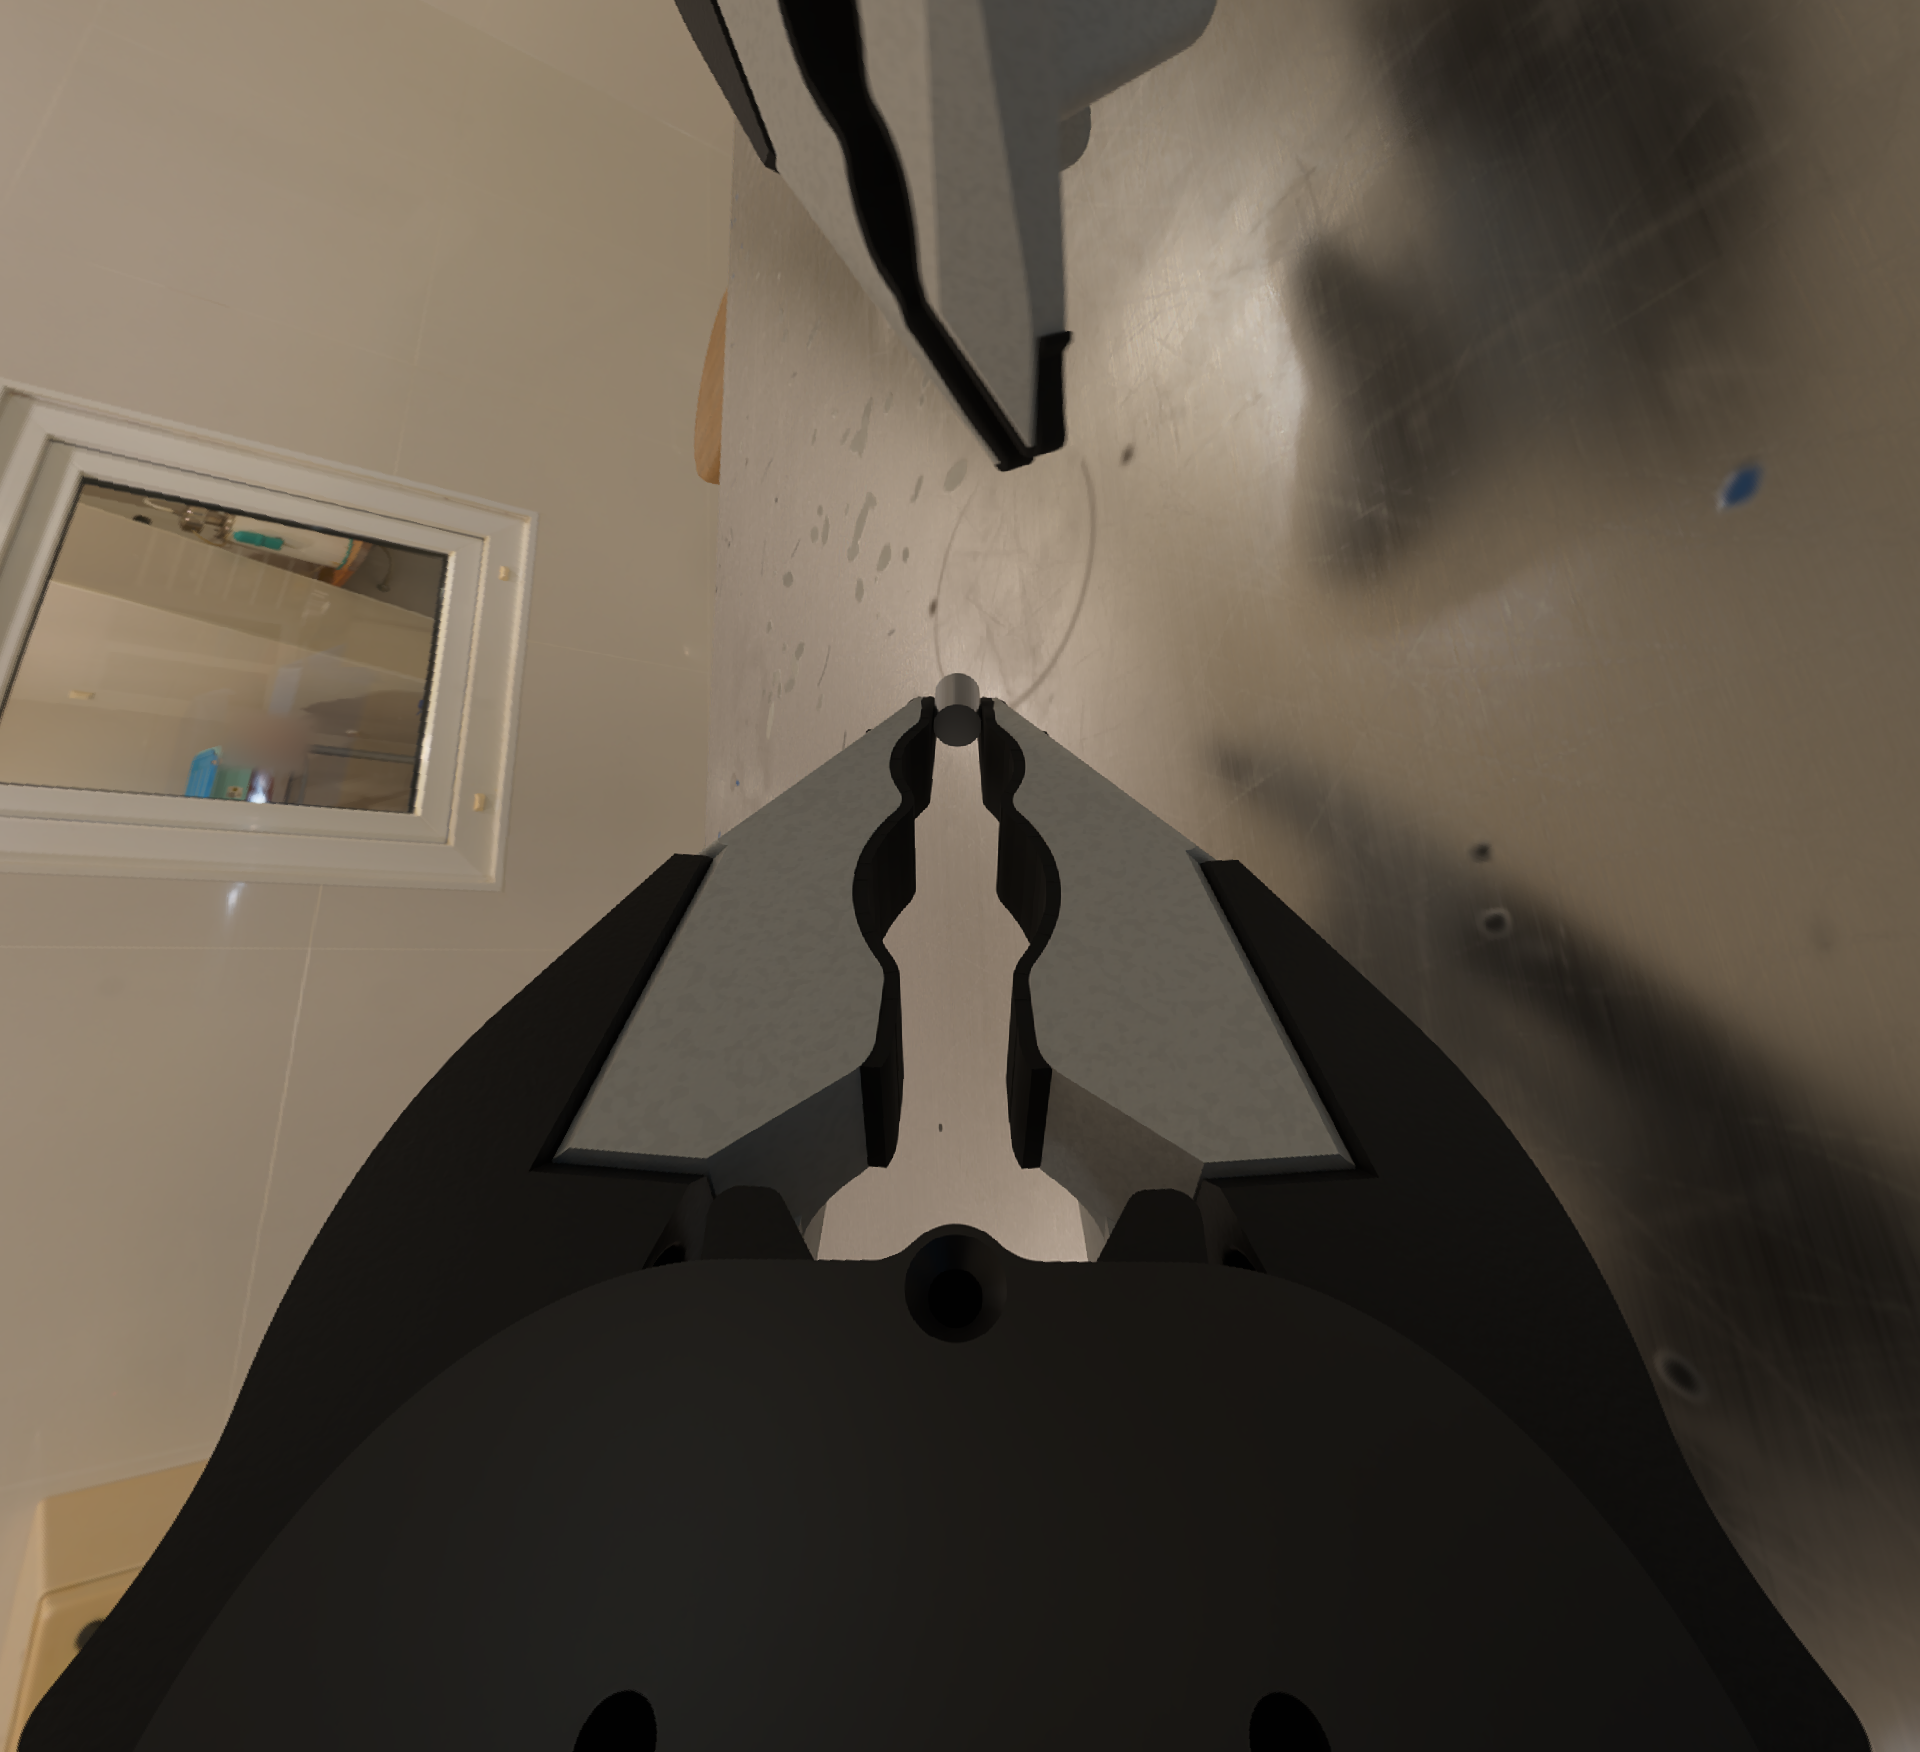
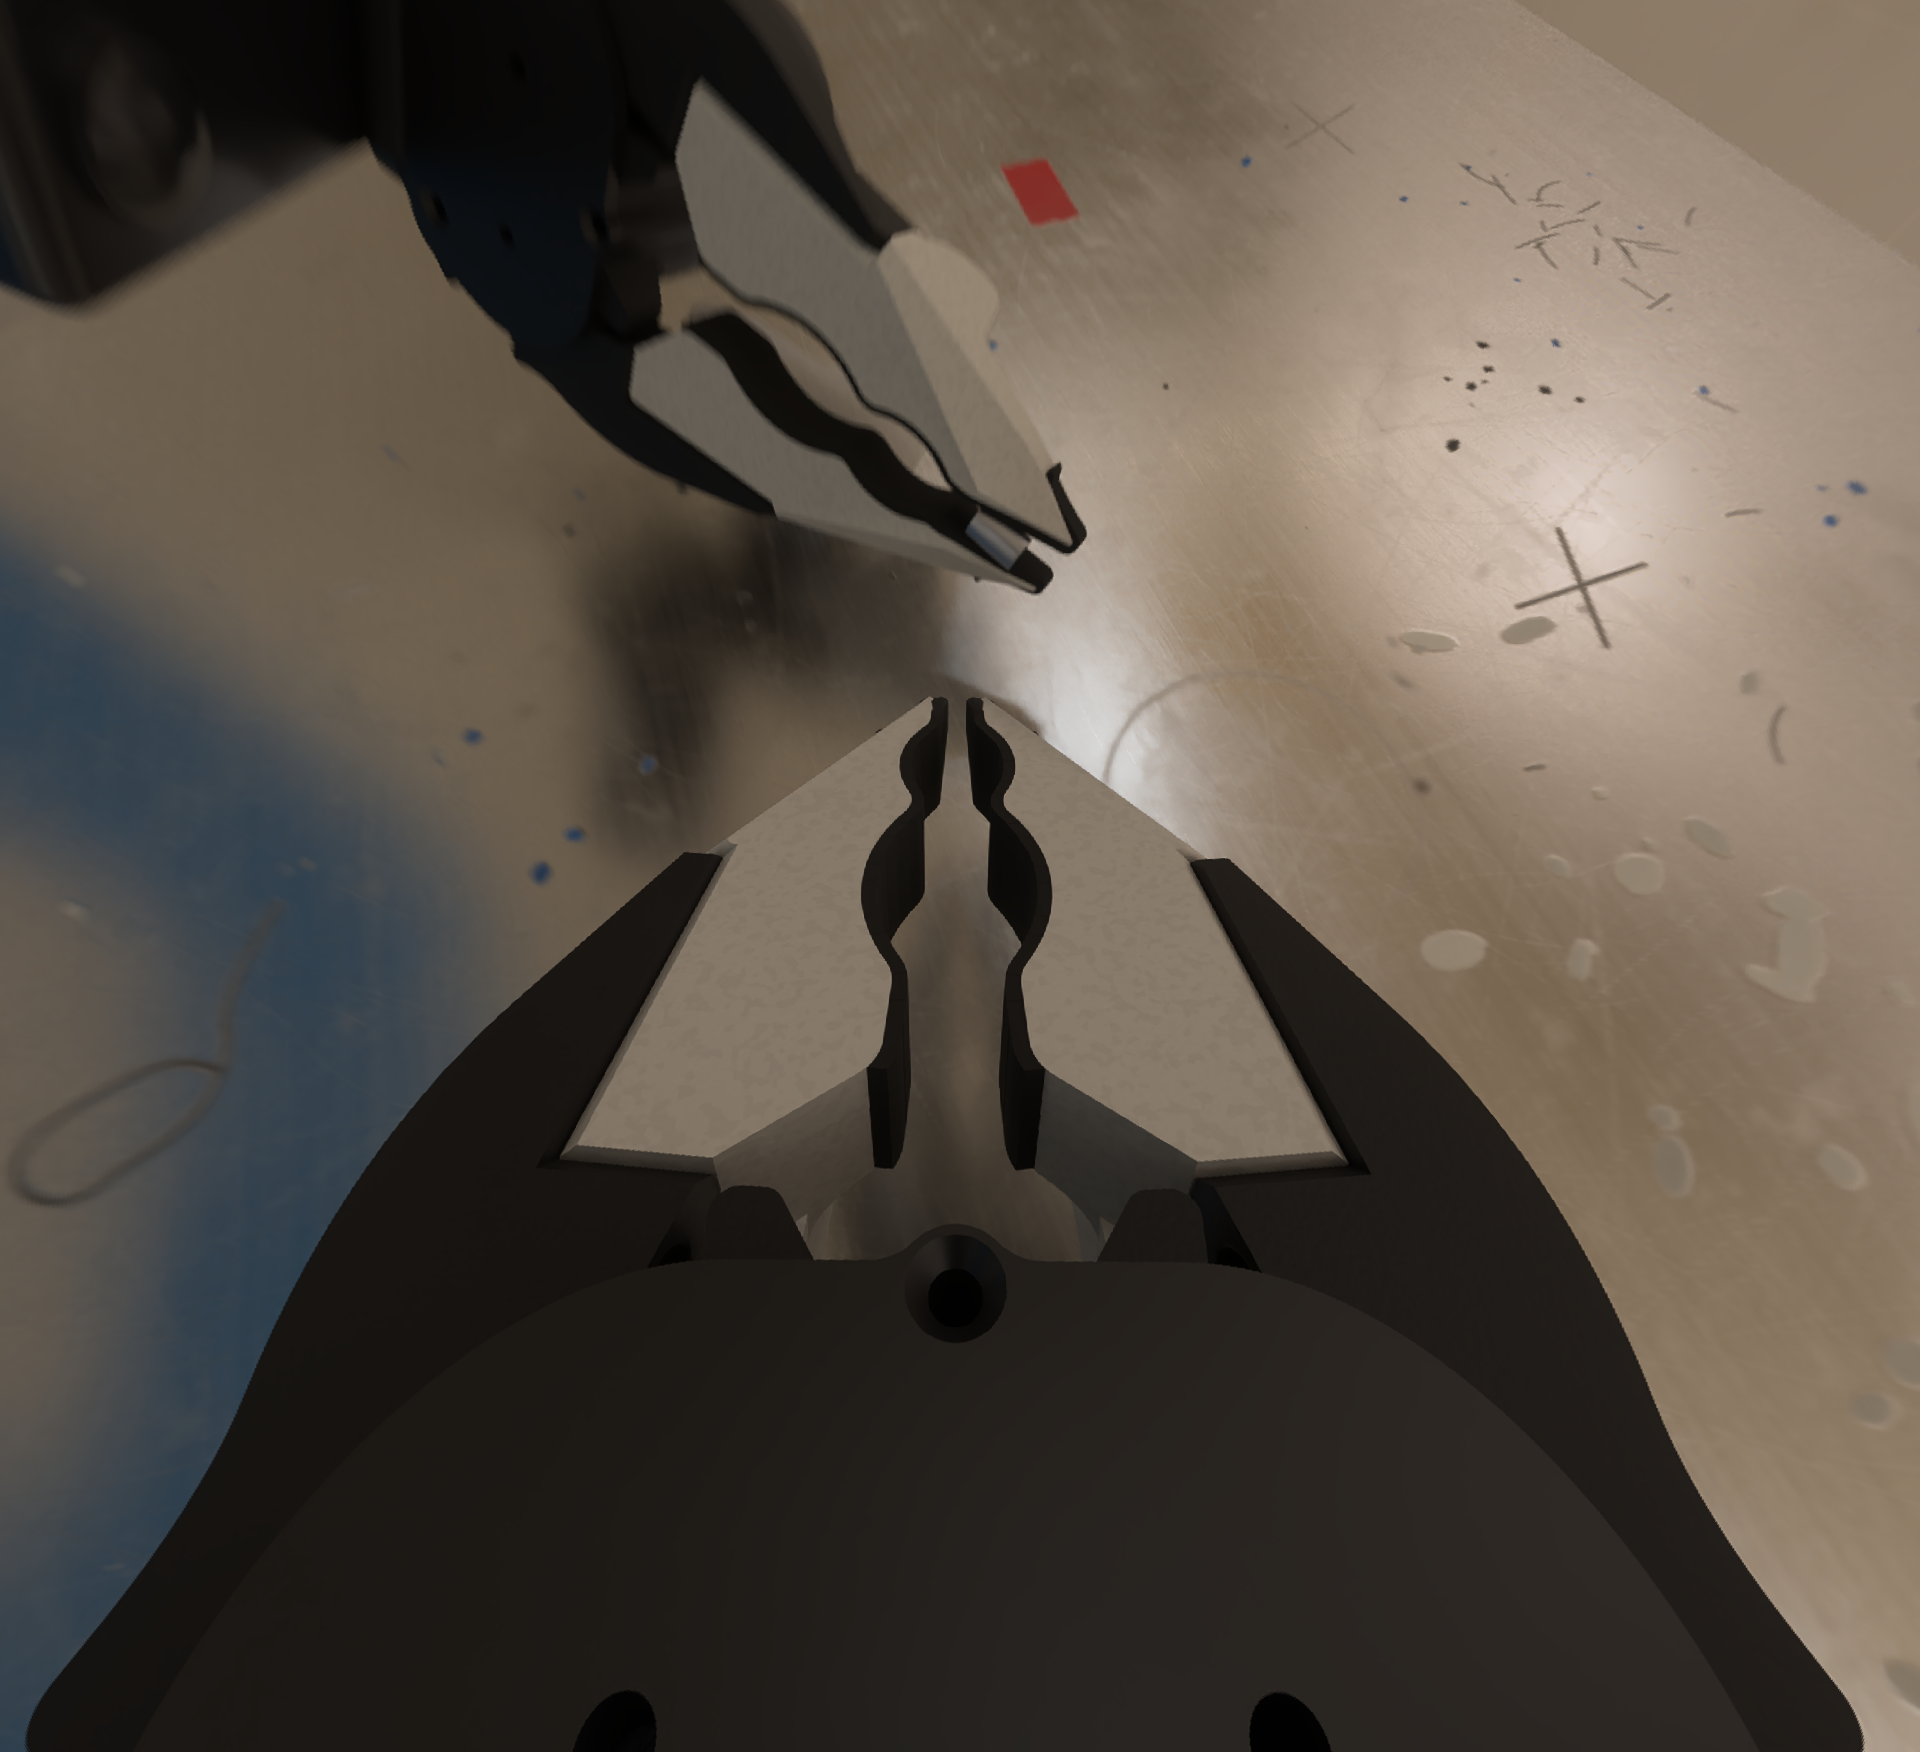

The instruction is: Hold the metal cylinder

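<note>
Left hand-held gripper point(image 1: 956, 723) pinching the small metal cylinder point(image 1: 956, 717) at its fingertips above the scuffed bench point(image 2: 1351, 476), right hand-held gripper point(image 2: 957, 715) nearly pressed together, holding nothing, near the left one, red patch point(image 2: 1038, 190) beyond.

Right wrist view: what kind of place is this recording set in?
Probably a workshop or lab bench: a scratched, paint-spattered metal tabletop with pen-marked crosses and a red tape patch; the left wrist view adds a tiled wall with a white-framed window.

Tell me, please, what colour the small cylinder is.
The metal cylinder is plain silver-grey, clearest in the left wrist view.
</note>
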Available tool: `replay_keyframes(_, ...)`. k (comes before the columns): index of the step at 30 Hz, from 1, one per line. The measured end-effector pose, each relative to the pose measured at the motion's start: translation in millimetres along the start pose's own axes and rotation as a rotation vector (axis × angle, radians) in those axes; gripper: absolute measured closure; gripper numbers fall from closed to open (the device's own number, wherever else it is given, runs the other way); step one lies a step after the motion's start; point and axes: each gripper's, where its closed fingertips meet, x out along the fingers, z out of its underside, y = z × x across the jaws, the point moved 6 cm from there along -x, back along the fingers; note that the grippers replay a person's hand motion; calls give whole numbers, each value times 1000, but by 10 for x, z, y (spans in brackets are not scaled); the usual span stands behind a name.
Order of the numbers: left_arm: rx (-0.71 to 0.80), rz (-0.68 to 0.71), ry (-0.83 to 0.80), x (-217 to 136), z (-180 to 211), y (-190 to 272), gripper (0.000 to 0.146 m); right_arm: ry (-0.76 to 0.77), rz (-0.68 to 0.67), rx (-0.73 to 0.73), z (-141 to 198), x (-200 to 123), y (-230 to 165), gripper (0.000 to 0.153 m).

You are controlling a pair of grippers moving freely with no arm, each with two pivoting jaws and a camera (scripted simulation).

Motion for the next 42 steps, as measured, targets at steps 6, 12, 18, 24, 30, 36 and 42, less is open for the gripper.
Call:
replay_keyframes(6,6,-6,17,-12,-23,1,139,67,-45,102,-65,-56,35,149)
replay_keyframes(12,42,-6,31,-20,-50,31,139,6,-36,73,-19,13,24,149)
replay_keyframes(18,64,-5,26,-18,-55,51,139,-20,-33,27,-28,33,9,149)
replay_keyframes(24,78,4,35,-20,-61,70,139,-34,-16,0,-37,35,3,149)
replay_keyframes(30,139,-9,18,-19,-69,96,139,-100,32,-103,-43,55,-33,149)
replay_keyframes(36,354,-90,-45,-21,-89,159,139,-200,87,-263,-69,88,-80,149)
replay_keyframes(42,263,-71,-30,-37,-96,116,139,-167,97,-284,-91,86,-75,149)
